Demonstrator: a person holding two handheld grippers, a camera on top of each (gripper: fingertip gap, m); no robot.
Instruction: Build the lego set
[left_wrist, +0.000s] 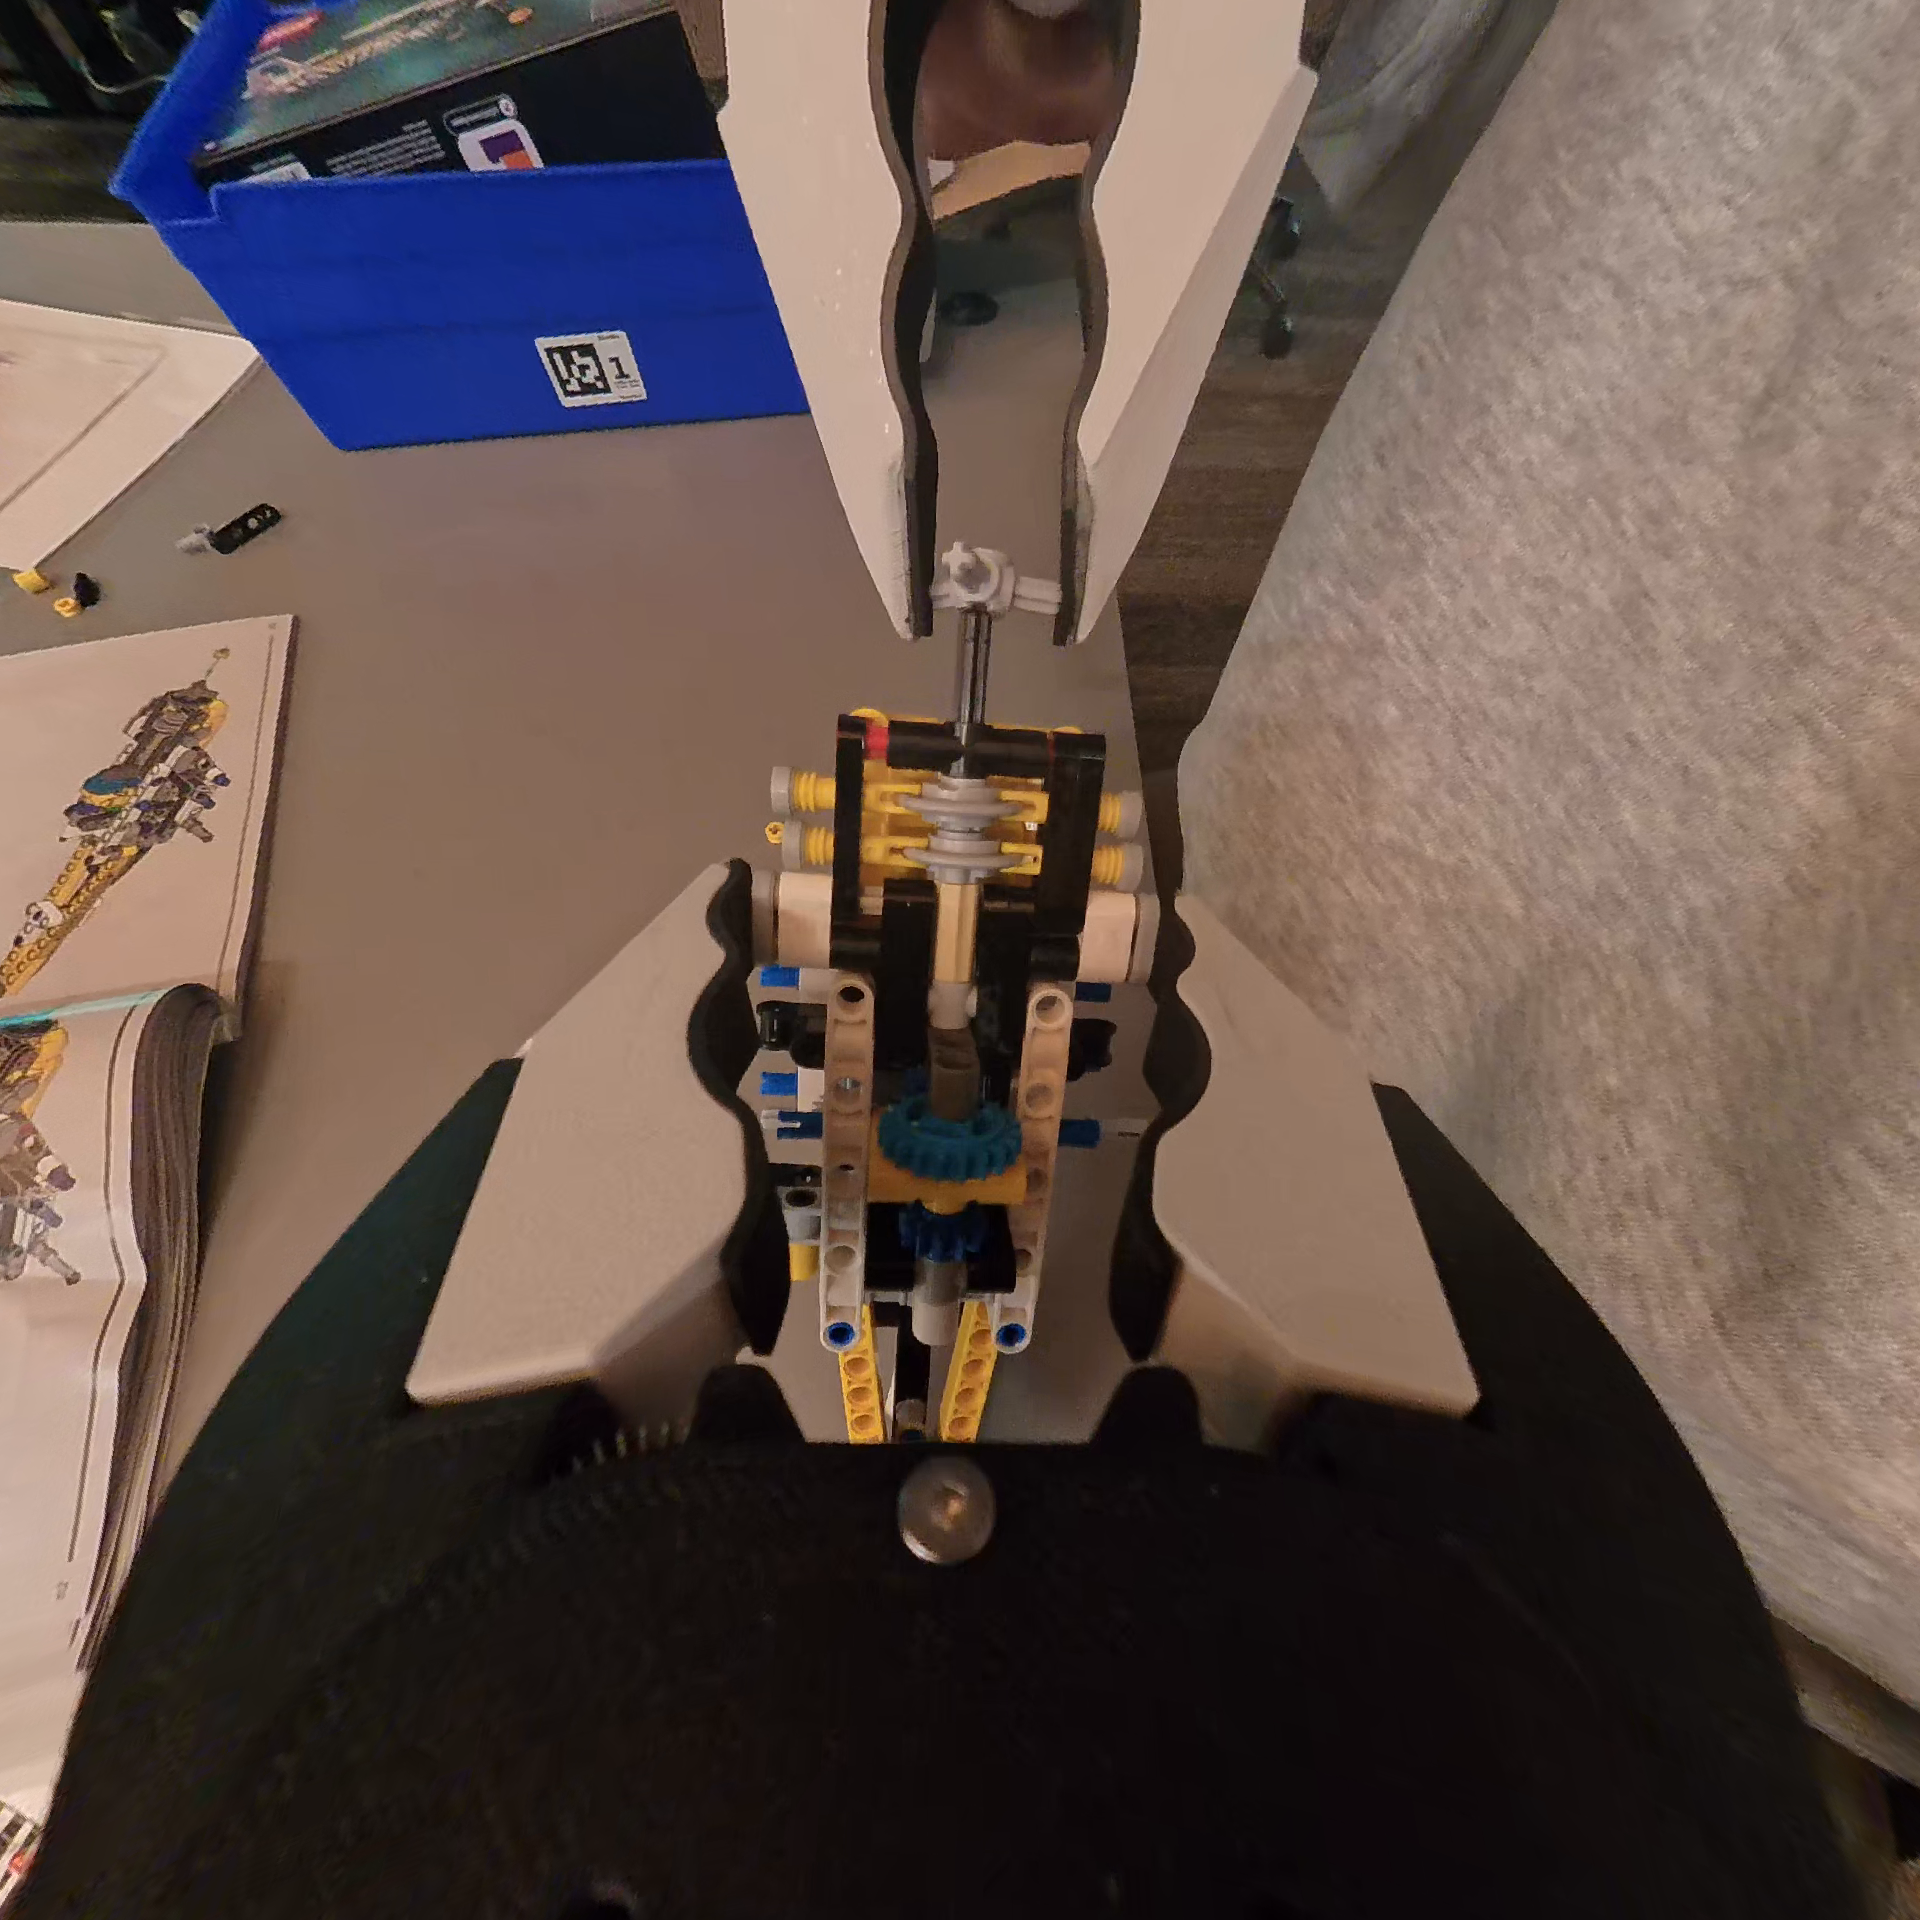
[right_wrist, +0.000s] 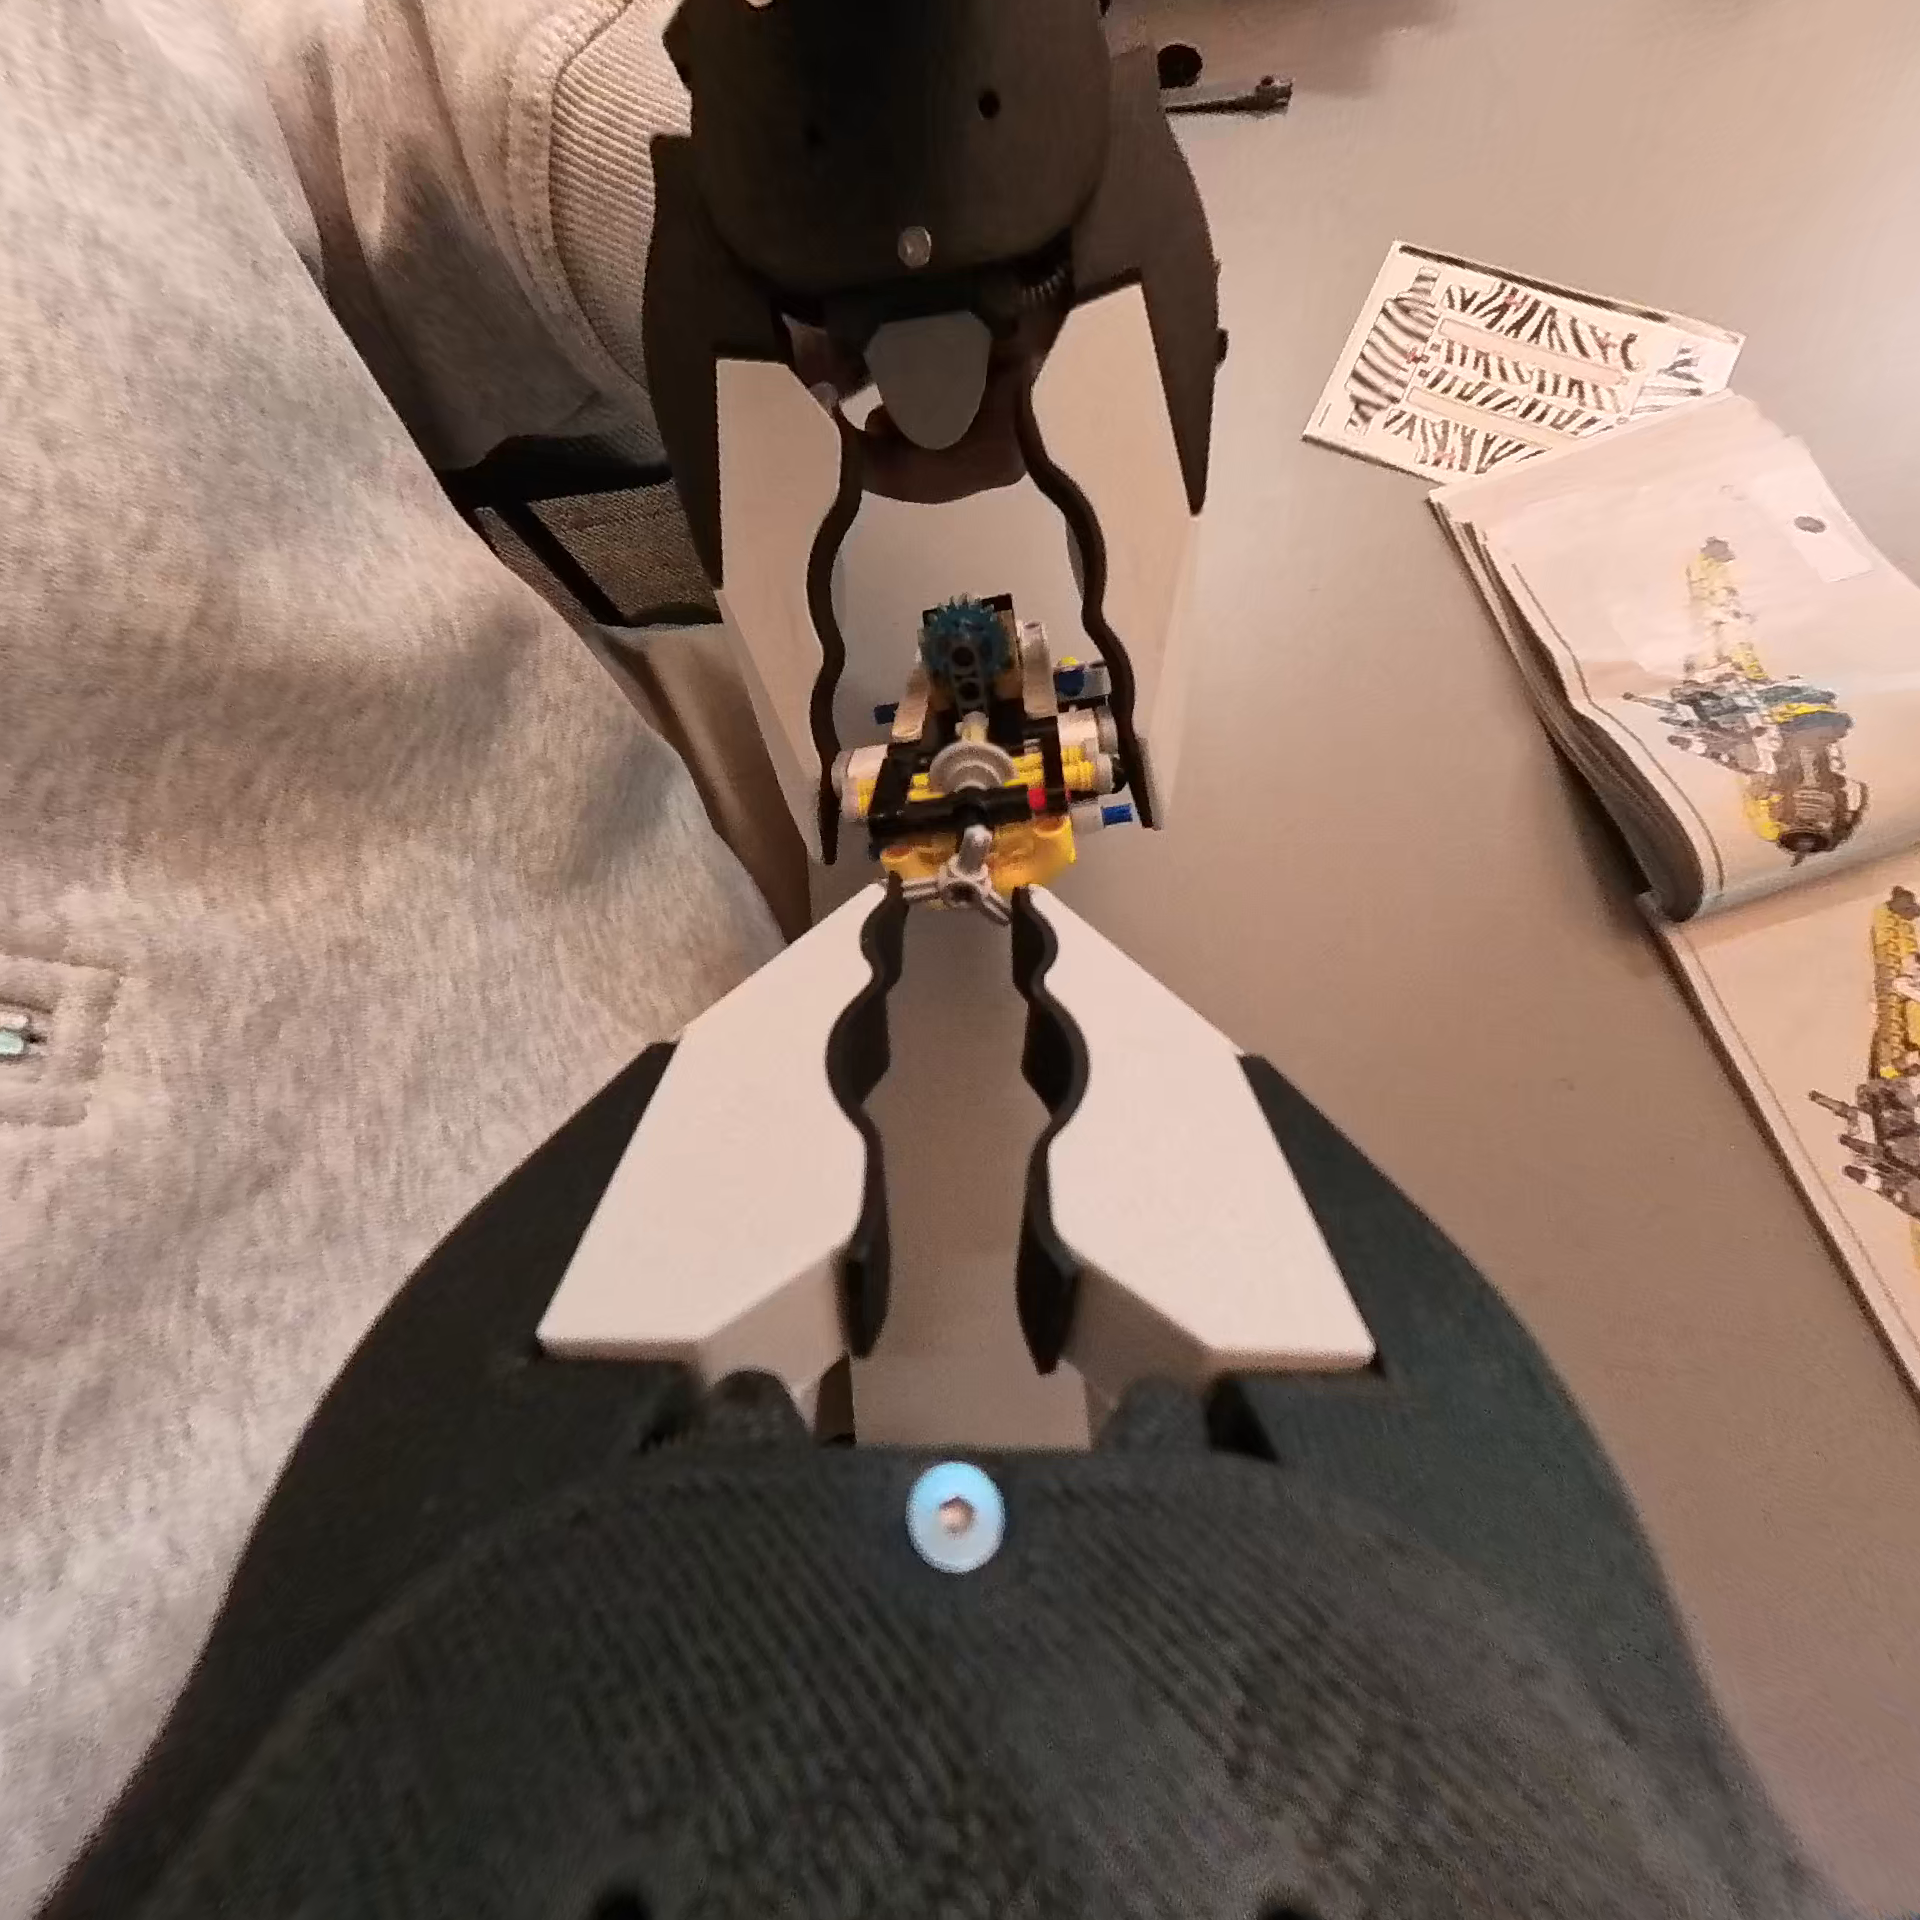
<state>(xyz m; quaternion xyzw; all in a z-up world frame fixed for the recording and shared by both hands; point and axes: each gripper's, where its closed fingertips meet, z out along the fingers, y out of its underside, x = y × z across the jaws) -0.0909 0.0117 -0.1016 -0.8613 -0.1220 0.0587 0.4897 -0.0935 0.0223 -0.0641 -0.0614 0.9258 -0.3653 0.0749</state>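
Lego assembly (left_wrist: 961, 1039) sits clamped between my left gripper (left_wrist: 951, 914) fingers; at its twelve o'clock end, my right gripper (right_wrist: 951, 904) pinches the grey connector (right_wrist: 961, 885) on its axle.

My left gripper (left_wrist: 956, 935) and right gripper (right_wrist: 951, 914) match: black ribbed bodies, each with a round silver screw (right_wrist: 955, 1519) at centre. Their pale grey fingers (left_wrist: 613, 1164) carry wavy black inner pads (right_wrist: 1044, 1122). A grey fleece sleeve (right_wrist: 312, 520) shows beside them.
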